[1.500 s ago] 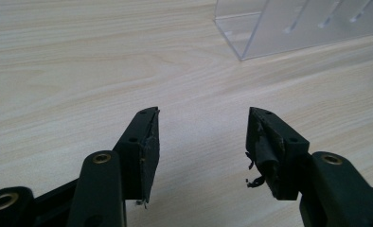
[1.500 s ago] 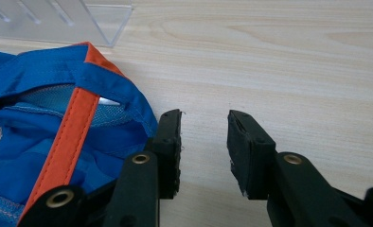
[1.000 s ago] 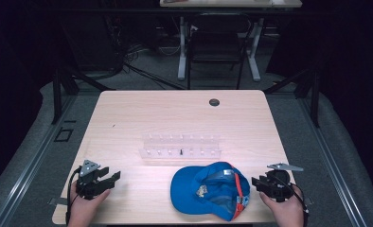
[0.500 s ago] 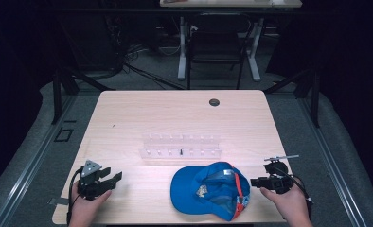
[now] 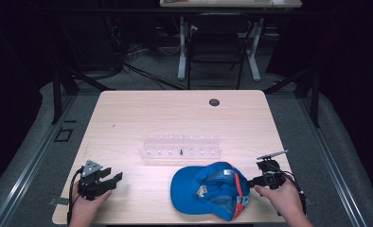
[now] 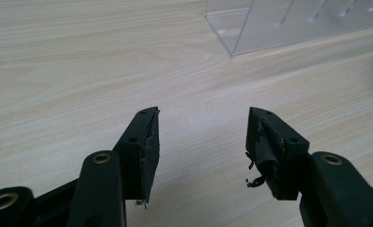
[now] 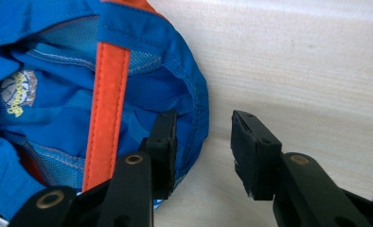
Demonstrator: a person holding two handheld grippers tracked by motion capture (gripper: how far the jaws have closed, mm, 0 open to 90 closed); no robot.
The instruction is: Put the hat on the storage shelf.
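High view: a blue cap (image 5: 212,190) lies upside down at the lower centre of the frame, on the near edge of the wooden table (image 5: 175,118). The right gripper (image 5: 256,180) sits at the cap's right rim, in the lower right of the frame. The left gripper (image 5: 110,178) rests at the lower left, well apart from the cap. A clear plastic rack (image 5: 181,146) stands at mid-frame, just beyond the cap.

Right gripper view: the right gripper (image 7: 203,142) has its jaws partly open and straddling the cap's rim. The left-hand jaw lies over the blue lining; the right-hand jaw is over bare wood. Nothing is clamped. This view resolves the cap (image 7: 57,85) interior: an orange strap (image 7: 106,109) running top to bottom and a printed label (image 7: 16,92) at the left edge.

Left gripper view: the left gripper (image 6: 202,137) has its jaws wide apart and empty, above bare table. A corner of the rack (image 6: 293,21) occupies the upper right.
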